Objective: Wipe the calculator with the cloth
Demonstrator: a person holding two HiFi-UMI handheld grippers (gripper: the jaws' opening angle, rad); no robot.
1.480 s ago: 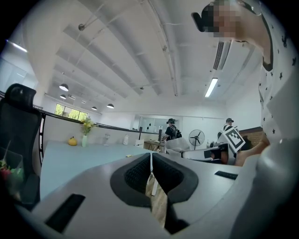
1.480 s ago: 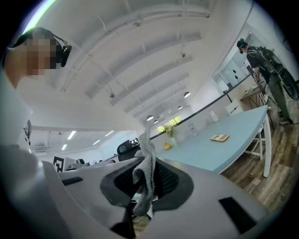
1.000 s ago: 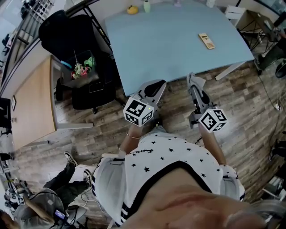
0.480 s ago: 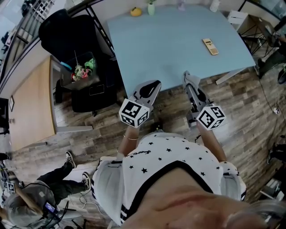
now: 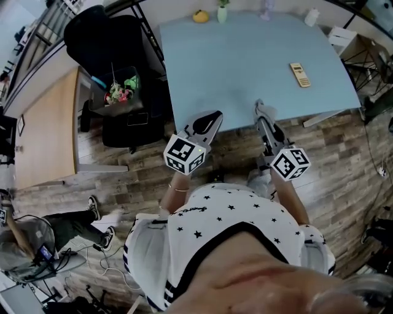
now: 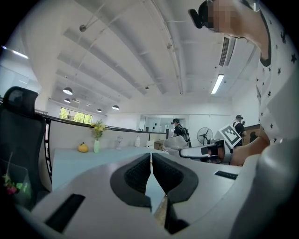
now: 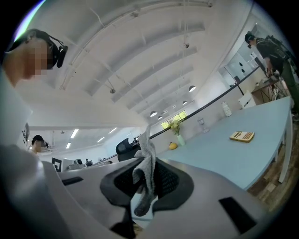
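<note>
The calculator (image 5: 300,75), small and beige, lies on the far right part of the light blue table (image 5: 245,67); in the right gripper view the calculator (image 7: 242,136) lies well ahead to the right. My right gripper (image 5: 260,107) hovers over the table's near edge, shut on a grey cloth (image 7: 145,172) that sticks up between its jaws. My left gripper (image 5: 215,115) is beside it at the same edge. The left gripper (image 6: 151,164) has its jaws together with nothing in them. Both grippers are far short of the calculator.
A vase with flowers (image 5: 221,13), a yellow fruit (image 5: 200,16) and a white bottle (image 5: 312,17) stand along the table's far edge. A black office chair (image 5: 101,37) and a bin (image 5: 120,92) stand left of the table. A wooden desk (image 5: 46,129) is farther left.
The view has shifted, so the table sits a little more to the right. Both grippers have come slightly up to the table's near edge. The right one still holds the cloth.
</note>
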